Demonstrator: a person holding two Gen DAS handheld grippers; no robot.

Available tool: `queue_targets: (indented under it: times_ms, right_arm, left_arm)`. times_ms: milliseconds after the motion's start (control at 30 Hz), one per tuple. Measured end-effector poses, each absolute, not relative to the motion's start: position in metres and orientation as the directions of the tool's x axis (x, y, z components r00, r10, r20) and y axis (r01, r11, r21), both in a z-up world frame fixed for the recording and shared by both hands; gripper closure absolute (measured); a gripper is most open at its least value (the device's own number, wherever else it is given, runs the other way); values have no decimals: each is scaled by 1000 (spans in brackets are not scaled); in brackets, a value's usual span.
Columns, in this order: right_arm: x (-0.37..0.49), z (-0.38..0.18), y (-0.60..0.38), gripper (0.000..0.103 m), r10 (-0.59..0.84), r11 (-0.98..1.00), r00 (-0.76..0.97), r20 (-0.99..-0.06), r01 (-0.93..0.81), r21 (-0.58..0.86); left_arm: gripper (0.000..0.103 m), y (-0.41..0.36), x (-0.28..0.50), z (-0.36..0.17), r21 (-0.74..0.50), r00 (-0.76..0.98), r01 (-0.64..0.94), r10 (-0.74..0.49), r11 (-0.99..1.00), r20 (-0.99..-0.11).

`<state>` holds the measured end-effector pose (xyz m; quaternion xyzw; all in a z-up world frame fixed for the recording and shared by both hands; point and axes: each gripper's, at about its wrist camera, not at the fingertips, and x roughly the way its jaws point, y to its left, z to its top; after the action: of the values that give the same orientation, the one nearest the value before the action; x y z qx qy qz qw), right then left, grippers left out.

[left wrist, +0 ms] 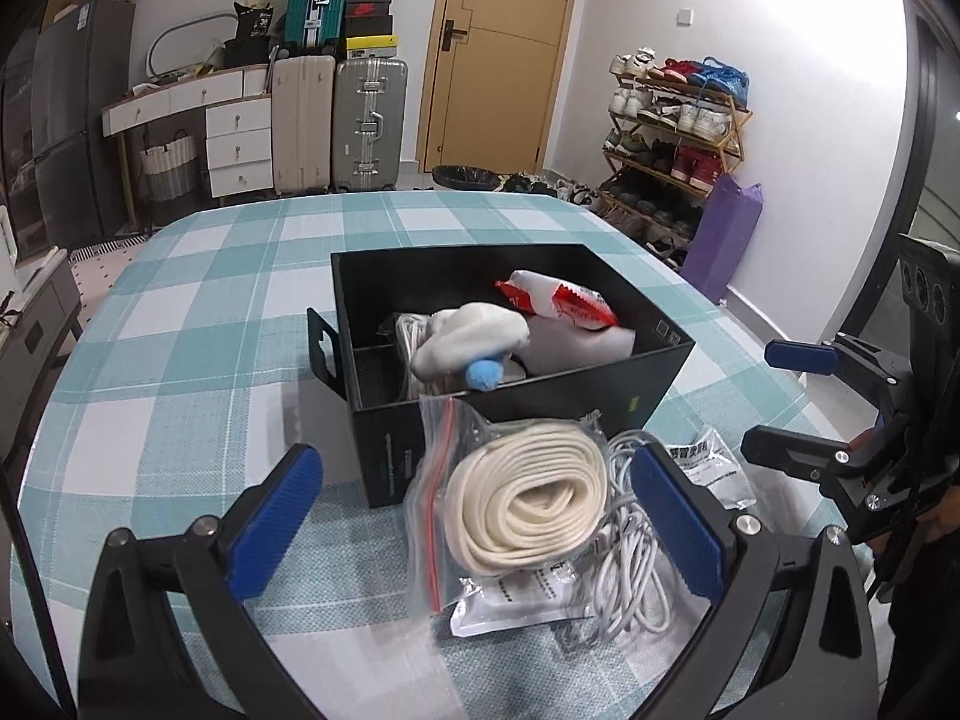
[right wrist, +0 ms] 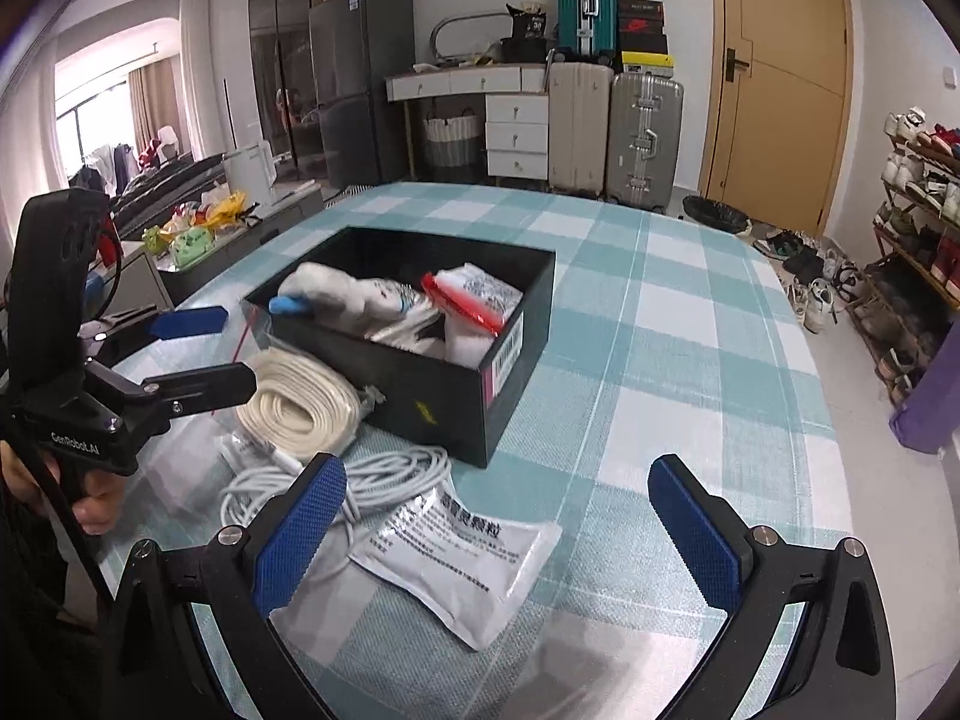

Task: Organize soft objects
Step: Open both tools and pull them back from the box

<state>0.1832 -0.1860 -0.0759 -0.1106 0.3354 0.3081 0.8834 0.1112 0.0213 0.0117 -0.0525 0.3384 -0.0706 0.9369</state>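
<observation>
Several soft things already lie inside the black box [left wrist: 516,414], while a bagged rope coil [left wrist: 528,504], white cable [right wrist: 384,474] and flat pouch [right wrist: 462,552] wait just beside it, left gripper [left wrist: 474,528] and right gripper [right wrist: 498,534] both spread wide, holding nothing.

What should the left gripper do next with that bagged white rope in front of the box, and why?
Probably ease the left gripper down and close on the bagged white rope. Its jaws stand open and empty with the bag lying between them on the tablecloth, outside the black box, which already holds other soft items.
</observation>
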Motion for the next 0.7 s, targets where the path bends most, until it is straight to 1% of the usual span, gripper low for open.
queue_targets:
  times_ms: [300, 433, 700]
  right_arm:
    - [187, -96, -174, 0, 446, 759, 518, -730, -651, 2]
    - [187, -103, -172, 0, 438, 747, 501, -746, -665, -8]
    - [196, -114, -164, 0, 423, 767, 480, -768, -641, 23]
  left_arm:
    - [0, 22, 109, 4, -145, 755, 90, -163, 985, -635]
    - [0, 24, 110, 1, -138, 751, 84, -153, 987, -642]
    - [0, 26, 112, -1, -143, 747, 82, -156, 986, -647]
